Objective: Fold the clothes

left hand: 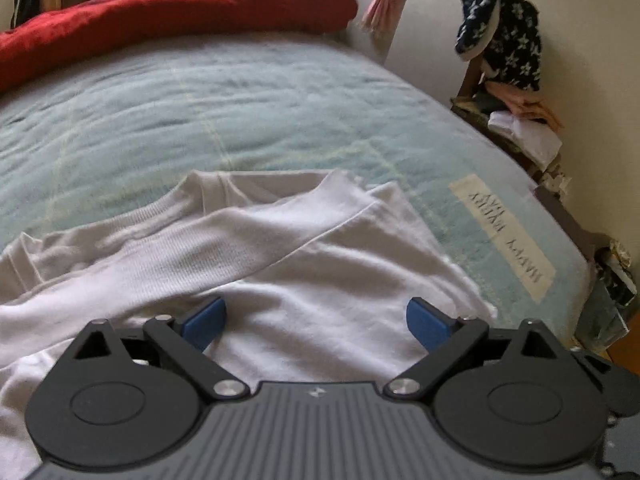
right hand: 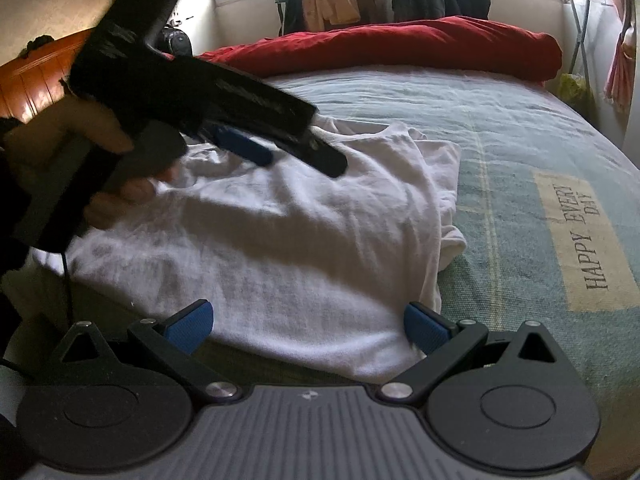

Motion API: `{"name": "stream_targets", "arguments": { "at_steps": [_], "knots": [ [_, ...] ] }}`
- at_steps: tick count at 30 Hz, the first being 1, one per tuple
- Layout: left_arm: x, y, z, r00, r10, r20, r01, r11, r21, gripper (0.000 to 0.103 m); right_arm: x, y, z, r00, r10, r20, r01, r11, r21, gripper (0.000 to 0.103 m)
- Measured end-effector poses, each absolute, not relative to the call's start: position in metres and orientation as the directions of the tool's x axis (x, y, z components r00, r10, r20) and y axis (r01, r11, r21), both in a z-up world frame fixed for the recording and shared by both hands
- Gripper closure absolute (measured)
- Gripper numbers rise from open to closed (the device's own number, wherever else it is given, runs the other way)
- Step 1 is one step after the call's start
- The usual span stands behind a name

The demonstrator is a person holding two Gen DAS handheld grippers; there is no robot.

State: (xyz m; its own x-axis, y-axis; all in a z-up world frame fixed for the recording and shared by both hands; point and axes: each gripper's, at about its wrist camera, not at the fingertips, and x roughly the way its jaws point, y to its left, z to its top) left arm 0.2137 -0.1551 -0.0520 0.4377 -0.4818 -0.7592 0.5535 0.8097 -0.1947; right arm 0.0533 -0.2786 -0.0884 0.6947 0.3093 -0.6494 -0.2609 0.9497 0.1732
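Left wrist view: our left gripper (left hand: pixel 316 322) hangs spread over the white T-shirt (left hand: pixel 248 256), gripping nothing. Our right gripper (right hand: pixel 308 326) is likewise spread at the shirt's near hem; the shirt lies rumpled on the pale blue bedspread (right hand: pixel 500 128).

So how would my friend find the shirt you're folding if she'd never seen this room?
Look at the big bed with the pale blue cover. A red blanket is bunched along its far end, and nearer the front lies the shirt, spread flat beside a tan patch with words. It is the only white thing on the bed, crumpled and partly folded over.
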Motion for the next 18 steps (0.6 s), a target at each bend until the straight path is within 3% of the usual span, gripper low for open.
{"name": "stream_targets", "arguments": {
  "at_steps": [18],
  "knots": [
    [0.178, -0.129, -0.011, 0.502, -0.489, -0.714, 0.579, 0.803, -0.144, 0.006, 0.052, -0.271, -0.085, 0.696, 0.276, -0.663, -0.246, 0.959, 0.141, 0.000]
  ]
}}
